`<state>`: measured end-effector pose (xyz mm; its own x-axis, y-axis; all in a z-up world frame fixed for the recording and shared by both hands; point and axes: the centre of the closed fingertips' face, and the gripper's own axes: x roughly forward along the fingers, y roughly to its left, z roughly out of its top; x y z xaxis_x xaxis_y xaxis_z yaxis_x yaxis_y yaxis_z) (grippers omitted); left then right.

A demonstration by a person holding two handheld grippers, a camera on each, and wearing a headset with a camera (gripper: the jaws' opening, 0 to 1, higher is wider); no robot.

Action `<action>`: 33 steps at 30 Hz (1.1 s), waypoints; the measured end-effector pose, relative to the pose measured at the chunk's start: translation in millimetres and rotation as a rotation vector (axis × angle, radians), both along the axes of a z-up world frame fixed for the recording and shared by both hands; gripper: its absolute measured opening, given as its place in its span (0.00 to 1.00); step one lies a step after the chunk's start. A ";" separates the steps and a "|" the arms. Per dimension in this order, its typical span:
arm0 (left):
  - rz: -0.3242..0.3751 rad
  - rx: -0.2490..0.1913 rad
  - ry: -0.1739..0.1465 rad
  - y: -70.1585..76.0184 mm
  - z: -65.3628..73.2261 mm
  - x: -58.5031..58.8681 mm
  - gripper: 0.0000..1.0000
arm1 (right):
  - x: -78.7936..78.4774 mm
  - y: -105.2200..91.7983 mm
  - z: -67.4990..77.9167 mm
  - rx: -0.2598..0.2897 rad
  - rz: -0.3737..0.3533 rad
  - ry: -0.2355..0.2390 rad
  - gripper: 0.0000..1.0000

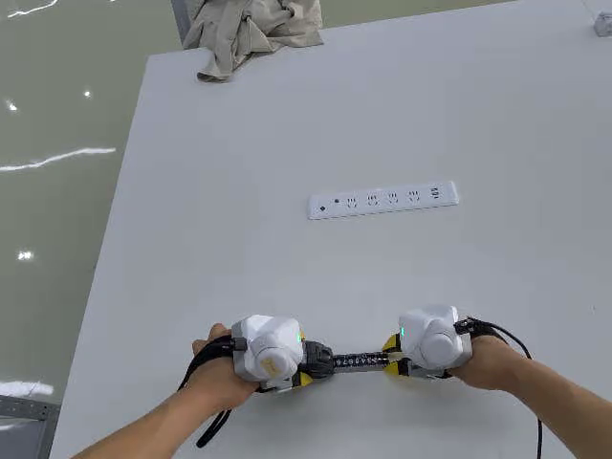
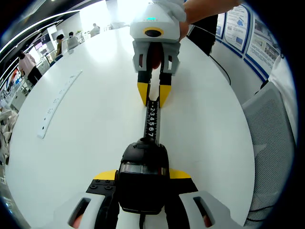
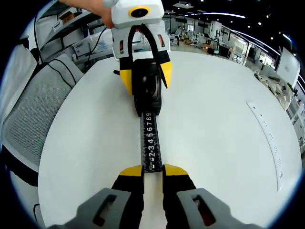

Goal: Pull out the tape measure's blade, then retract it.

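— Black plastic tape measure case [image 2: 143, 177]?
— Clamped tight in the left gripper [image 1: 304, 370], near the white tabletop [image 1: 287, 143] edge.
— Its black numbered blade [image 3: 151, 138]?
— A short length out; the right gripper [image 3: 152, 171], nearly closed, pinches its tip.

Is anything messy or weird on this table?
Just the crumpled beige cloth, heaped at the far edge of the white table. The white power strip lies flat, and the black tape measure looks fine.

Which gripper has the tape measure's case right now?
The left gripper, clamped around the black case; the right gripper just pinches the end of the blade stretched between them.
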<state>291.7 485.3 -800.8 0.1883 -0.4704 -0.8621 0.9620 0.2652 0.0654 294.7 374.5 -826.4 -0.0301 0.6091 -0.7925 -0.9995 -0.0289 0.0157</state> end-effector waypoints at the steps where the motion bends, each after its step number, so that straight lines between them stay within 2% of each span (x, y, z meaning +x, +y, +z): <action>1: 0.001 0.000 0.001 -0.1 0.3 -0.1 0.34 | 0.1 -0.8 0.3 -0.001 0.000 0.000 0.13; 33: 0.001 0.011 0.009 0.4 -1.6 0.3 0.34 | 2.1 -47.9 2.7 -0.018 -0.020 -0.010 0.13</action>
<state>292.0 485.7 -802.5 0.1809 -0.4607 -0.8689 0.9623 0.2653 0.0597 296.8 326.6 -823.7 -0.0099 0.5949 -0.8037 -0.9999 -0.0085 0.0060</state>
